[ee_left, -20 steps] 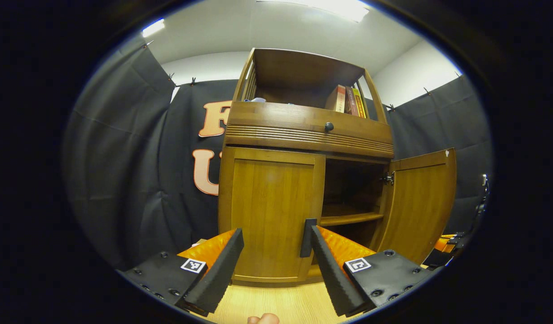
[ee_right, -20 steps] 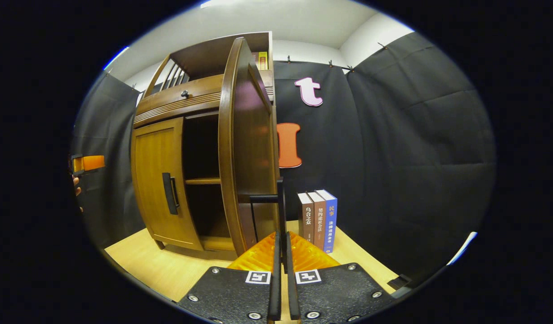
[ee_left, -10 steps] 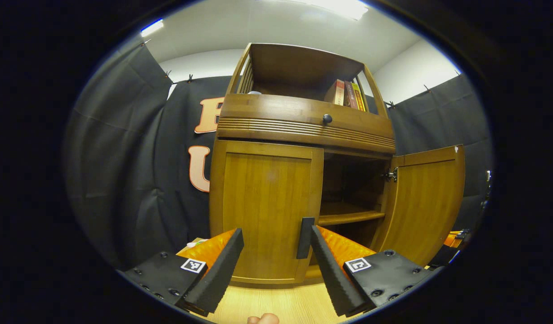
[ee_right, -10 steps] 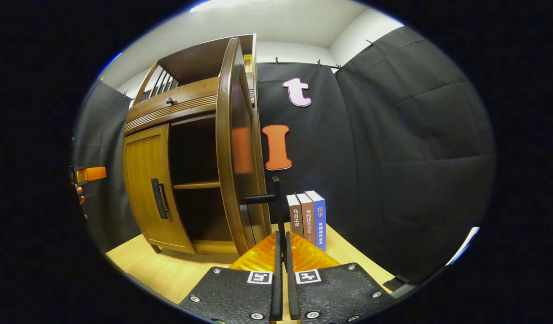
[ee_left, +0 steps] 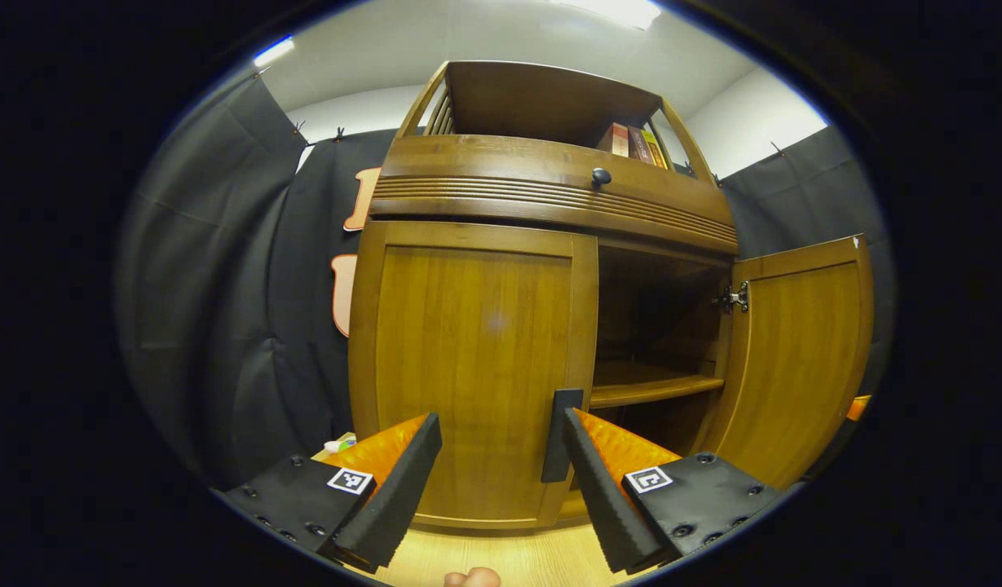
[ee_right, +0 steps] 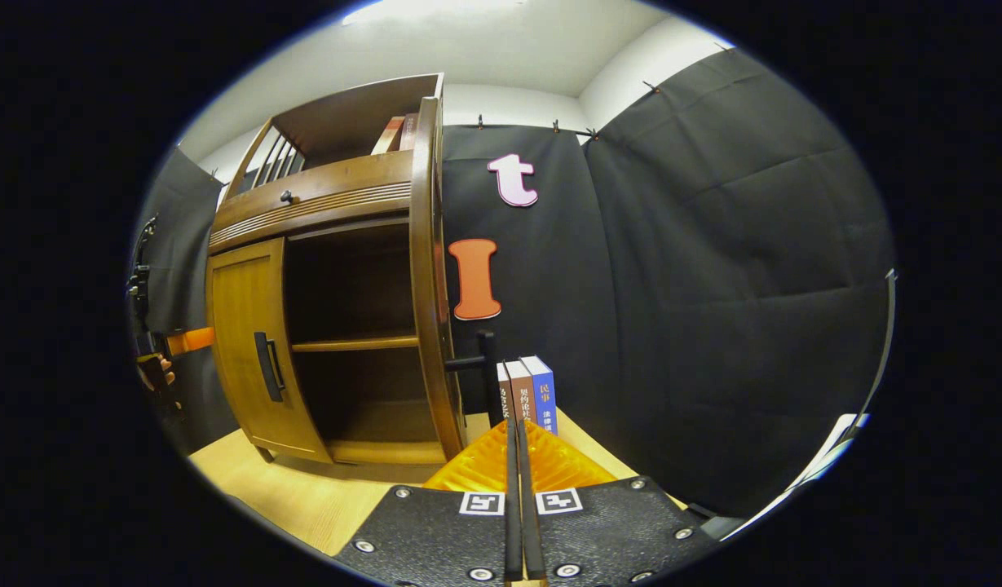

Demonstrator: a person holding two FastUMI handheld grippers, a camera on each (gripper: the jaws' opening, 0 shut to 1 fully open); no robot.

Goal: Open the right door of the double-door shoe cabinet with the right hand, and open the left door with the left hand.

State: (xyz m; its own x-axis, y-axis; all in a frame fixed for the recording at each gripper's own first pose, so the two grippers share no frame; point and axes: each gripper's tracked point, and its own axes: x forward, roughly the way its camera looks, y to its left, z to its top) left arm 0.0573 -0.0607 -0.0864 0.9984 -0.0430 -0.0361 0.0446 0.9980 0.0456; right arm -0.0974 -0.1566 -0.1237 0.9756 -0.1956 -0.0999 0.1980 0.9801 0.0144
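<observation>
Item: shoe cabinet [ee_left: 549,196], on the wood floor against the booth wall.

Right door [ee_left: 798,359]: swung wide open; shelf [ee_left: 655,390] exposed. I hold its handle [ee_right: 488,367] with the right gripper [ee_right: 515,440], fingers pressed together on the bar.

Left door [ee_left: 476,367]: shut. Its handle [ee_left: 559,436] stands at the door's right edge, just beside my left gripper's [ee_left: 501,456] right finger, apparently at its inner face; I cannot tell whether they touch.

Left gripper: jaws wide apart, holding nothing.

Risks, as I judge them:
- Closing now could catch the handle off-centre, since it sits far to the right of the gap; the grip may slip as the door swings.
- The left finger could press on the door panel and hold it shut.
- Pulling the right door further could strain the hinge [ee_left: 733,297].

Also present: books [ee_right: 527,395] far right on the floor.
</observation>
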